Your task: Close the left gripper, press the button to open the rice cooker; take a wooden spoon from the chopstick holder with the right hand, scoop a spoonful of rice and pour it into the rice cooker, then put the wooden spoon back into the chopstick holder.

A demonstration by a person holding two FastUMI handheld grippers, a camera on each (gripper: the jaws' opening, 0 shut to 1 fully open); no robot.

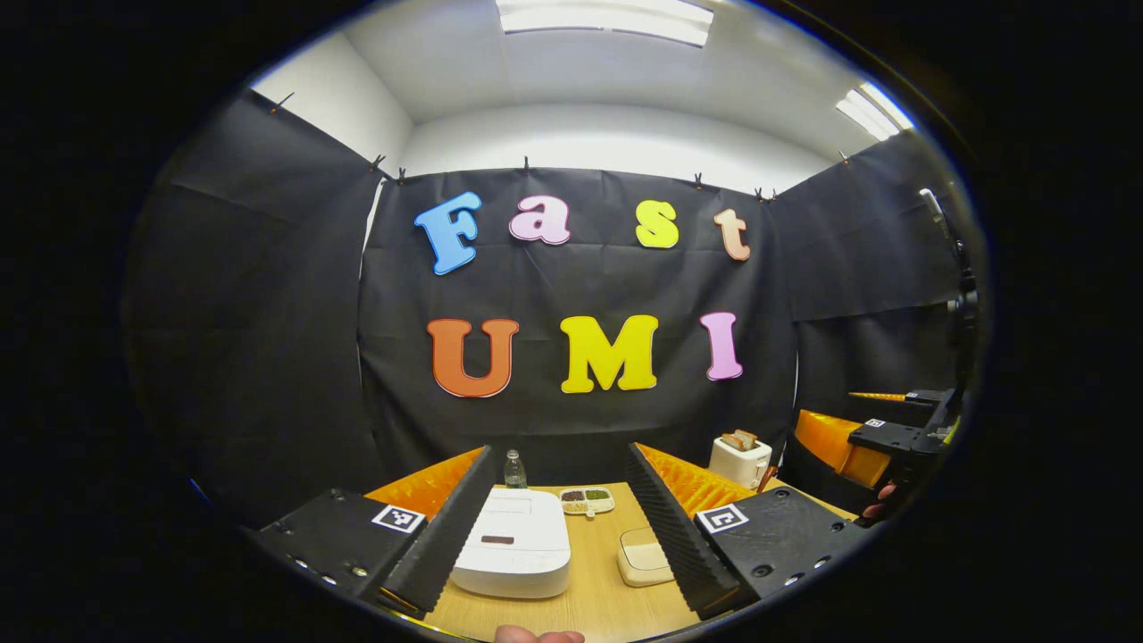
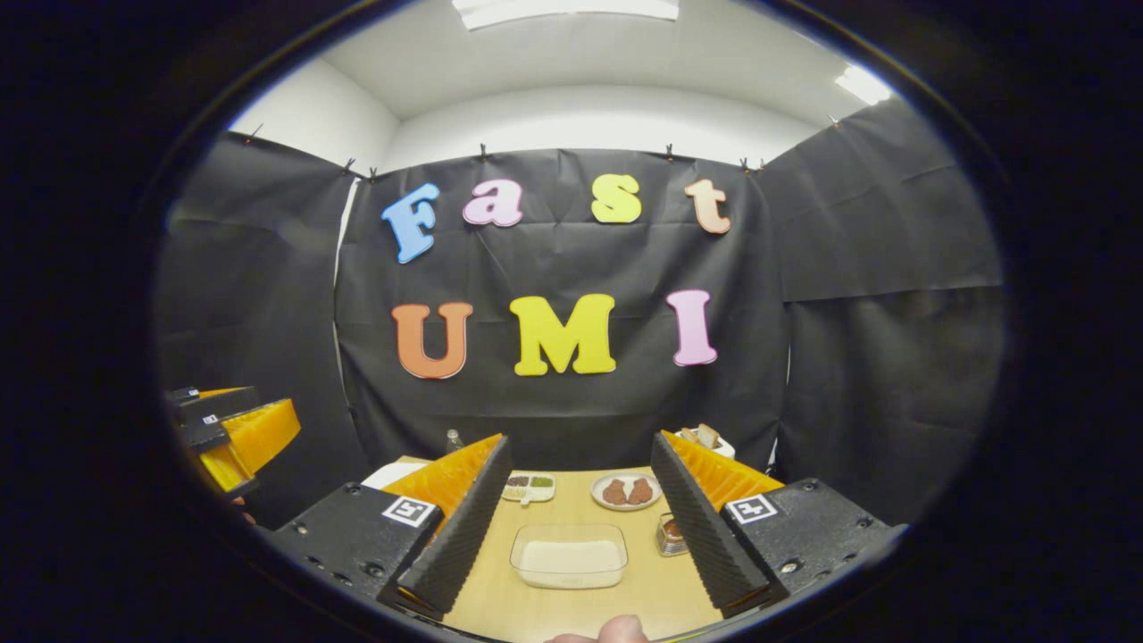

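The left hand-held gripper (image 1: 558, 527) hovered wide open, empty; the shut rice cooker (image 1: 512, 542) lay at its 12 o'clock, nearer than the right.

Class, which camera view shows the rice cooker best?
The left gripper view: the white rice cooker sits whole, lid shut, between that gripper's fingers. The right gripper view shows just a white corner behind its own finger.

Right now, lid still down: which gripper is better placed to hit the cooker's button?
Left. The rice cooker, lid shut, sits right between the left gripper fingers, on the table. The right gripper faces the rice container instead. Left must close first.
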